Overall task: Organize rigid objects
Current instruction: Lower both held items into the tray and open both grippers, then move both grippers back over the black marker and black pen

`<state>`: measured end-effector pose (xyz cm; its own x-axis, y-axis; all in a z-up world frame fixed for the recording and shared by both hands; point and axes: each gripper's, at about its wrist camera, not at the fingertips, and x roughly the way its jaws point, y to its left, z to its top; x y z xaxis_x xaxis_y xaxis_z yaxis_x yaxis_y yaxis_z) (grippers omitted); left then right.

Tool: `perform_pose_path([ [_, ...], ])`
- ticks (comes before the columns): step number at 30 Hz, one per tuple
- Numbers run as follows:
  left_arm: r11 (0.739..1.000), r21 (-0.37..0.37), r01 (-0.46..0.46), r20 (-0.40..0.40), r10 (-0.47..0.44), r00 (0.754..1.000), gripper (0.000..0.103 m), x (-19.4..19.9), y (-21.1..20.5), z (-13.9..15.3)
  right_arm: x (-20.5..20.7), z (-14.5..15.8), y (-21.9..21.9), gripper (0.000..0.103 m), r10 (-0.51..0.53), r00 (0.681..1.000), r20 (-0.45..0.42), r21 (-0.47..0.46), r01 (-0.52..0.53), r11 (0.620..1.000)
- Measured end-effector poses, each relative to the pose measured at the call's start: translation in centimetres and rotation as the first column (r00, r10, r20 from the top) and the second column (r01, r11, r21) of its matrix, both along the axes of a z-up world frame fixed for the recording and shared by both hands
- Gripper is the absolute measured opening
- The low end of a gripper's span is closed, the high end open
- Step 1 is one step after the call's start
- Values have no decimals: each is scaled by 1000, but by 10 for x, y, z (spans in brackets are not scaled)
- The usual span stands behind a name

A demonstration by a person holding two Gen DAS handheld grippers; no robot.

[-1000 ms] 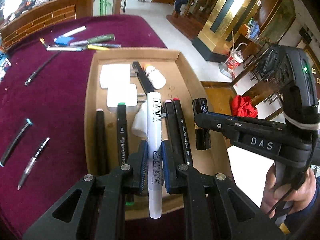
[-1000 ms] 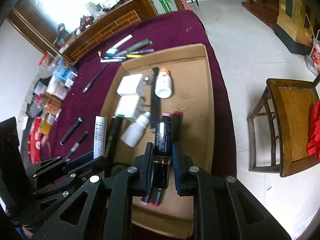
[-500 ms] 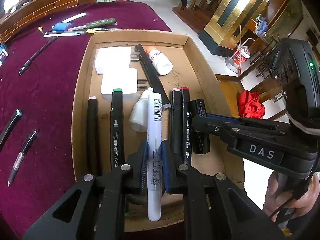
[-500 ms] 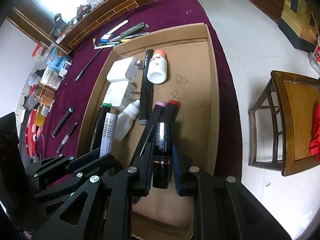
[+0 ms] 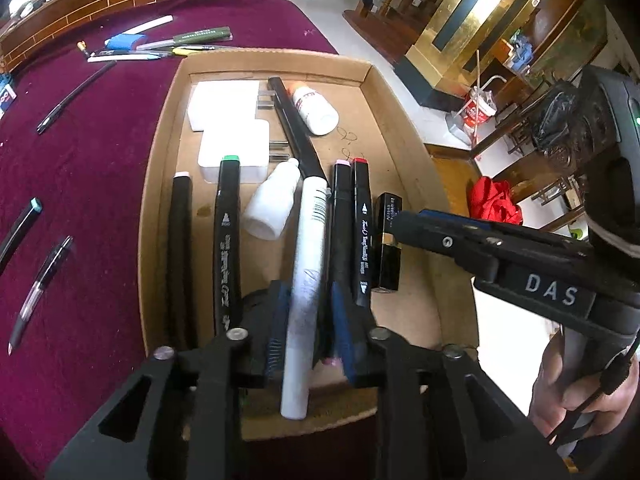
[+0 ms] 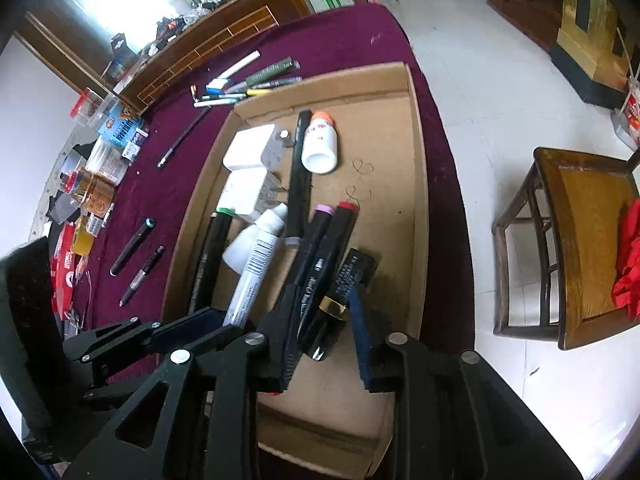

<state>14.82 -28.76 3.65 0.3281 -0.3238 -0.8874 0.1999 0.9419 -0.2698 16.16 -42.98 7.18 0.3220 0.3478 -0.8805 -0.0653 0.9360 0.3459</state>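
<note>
Left tool (image 5: 308, 328) just loosening, slack around white marker (image 5: 306, 264) lying between its pads in cardboard tray (image 5: 152, 208).

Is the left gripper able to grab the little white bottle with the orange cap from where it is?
Probably not yet. The left gripper, jaws just opening, has the white marker between them. The orange-capped bottle lies at the far end of the cardboard tray, beyond the row of markers.
</note>
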Motion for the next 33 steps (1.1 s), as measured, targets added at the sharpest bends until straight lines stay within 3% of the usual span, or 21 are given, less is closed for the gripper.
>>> perform_pose_path([
  [8, 998, -52, -41, 63, 44, 997, 27, -30, 36, 32, -11, 25, 29, 23, 21, 999, 48, 55, -24, 998],
  [16, 981, -50, -185, 122, 190, 974, 27, -83, 121, 56, -20, 29, 121, 23, 172, 984, 53, 100, -177, 979],
  [26, 904, -12, -428, 145, 425, 893, 27, -168, 230, 60, -34, 5, 263, 23, 398, 917, 4, 112, -396, 912],
  [33, 839, 23, -544, 180, 532, 827, 27, -222, 281, 64, -25, -8, 337, 23, 498, 867, -7, 37, -498, 867],
])
